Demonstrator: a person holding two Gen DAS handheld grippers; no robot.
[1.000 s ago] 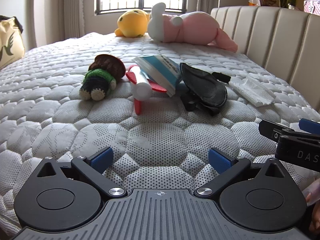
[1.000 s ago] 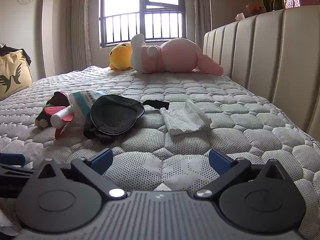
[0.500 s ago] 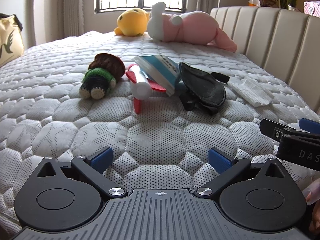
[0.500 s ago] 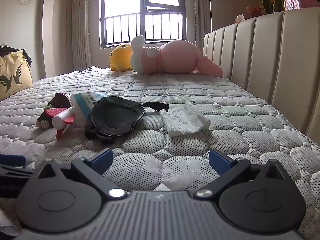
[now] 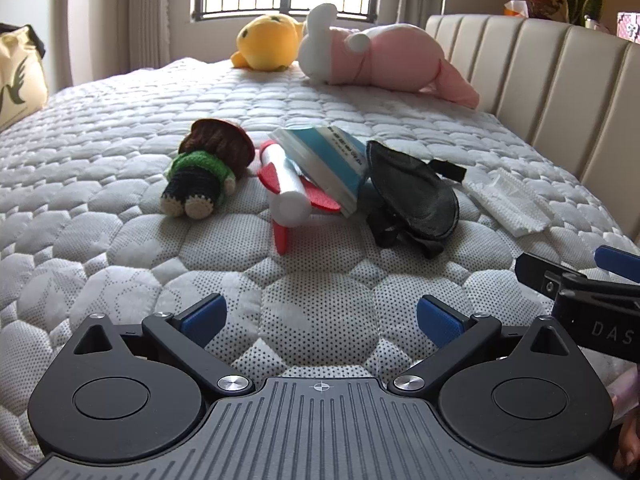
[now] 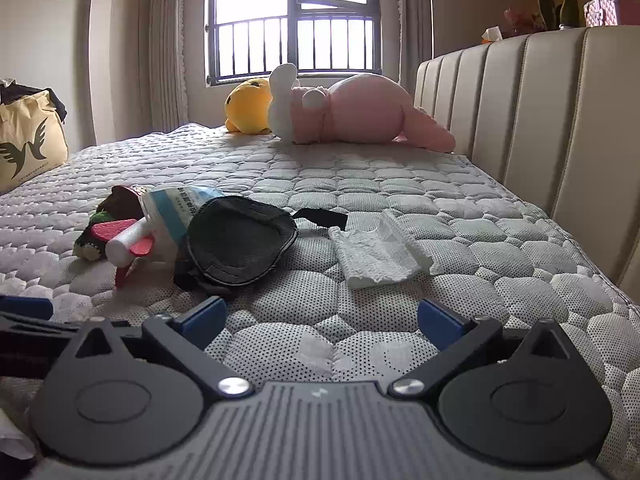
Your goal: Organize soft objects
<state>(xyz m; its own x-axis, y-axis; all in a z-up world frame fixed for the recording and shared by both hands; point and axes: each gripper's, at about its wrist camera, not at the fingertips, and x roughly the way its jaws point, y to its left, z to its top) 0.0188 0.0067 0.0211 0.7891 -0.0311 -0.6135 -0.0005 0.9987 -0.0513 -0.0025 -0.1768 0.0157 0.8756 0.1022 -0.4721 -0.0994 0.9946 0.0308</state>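
Quilted grey mattress (image 5: 320, 92), barred window (image 6: 292, 20) top centre. Crochet doll (image 5: 204, 172) mid-frame, maybe a sleep mask (image 6: 240, 244) beside. Left tongs (image 5: 320, 316) and right tongs (image 6: 322, 316) wide open, empty.

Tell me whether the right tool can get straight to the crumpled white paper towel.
Probably yes. The right tool is open and empty, and the crumpled white paper towel lies alone on bare quilted grey mattress ahead of it, apart from the black fabric eye mask.
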